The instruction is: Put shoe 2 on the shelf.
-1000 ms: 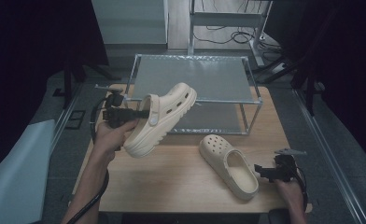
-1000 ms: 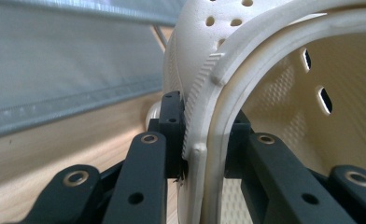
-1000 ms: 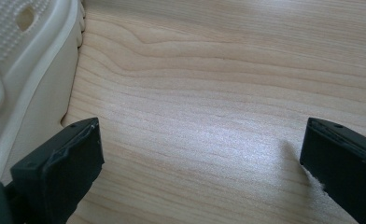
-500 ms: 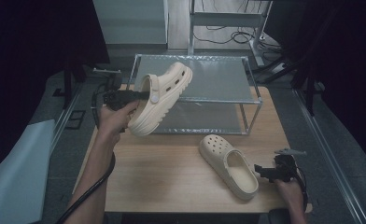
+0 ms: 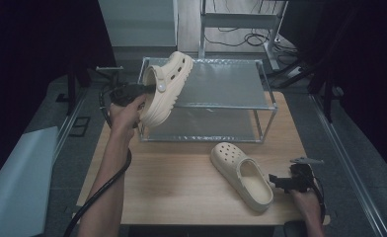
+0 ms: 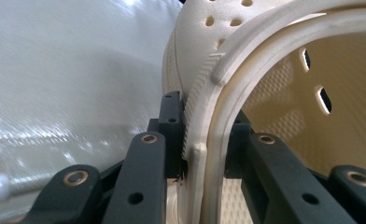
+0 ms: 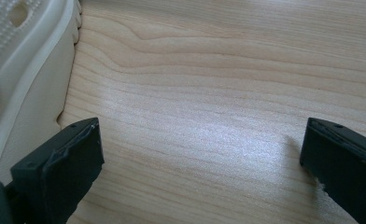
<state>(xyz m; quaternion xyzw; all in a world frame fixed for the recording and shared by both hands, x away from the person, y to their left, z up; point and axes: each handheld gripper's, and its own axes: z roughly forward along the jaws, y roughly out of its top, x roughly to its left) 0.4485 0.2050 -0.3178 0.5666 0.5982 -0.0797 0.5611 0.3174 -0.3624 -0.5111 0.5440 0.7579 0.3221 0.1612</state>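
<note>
A cream clog (image 5: 168, 85) hangs in the air at the left front corner of the wire rack (image 5: 266, 88), toe up over the top shelf. My left gripper (image 5: 143, 93) is shut on it. In the left gripper view the two black jaws pinch the clog's side wall (image 6: 204, 140) by the opening, with the pale mesh shelf (image 6: 73, 70) behind. A second cream clog (image 5: 242, 175) lies on the wooden table (image 5: 172, 182), sole down. My right gripper (image 5: 279, 181) rests just right of its heel, open, with bare wood (image 7: 218, 70) between the jaws and the clog's edge (image 7: 22, 60) at the left.
The two-shelf metal rack stands at the table's far side. A black cable (image 5: 107, 185) trails from the left gripper along the forearm. Beyond the table are a white cabinet (image 5: 137, 22), dark floor and cables.
My left hand has carried the held clog away from me and upward, from in front of the rack to its top-left corner. The right gripper and the table clog have stayed put.
</note>
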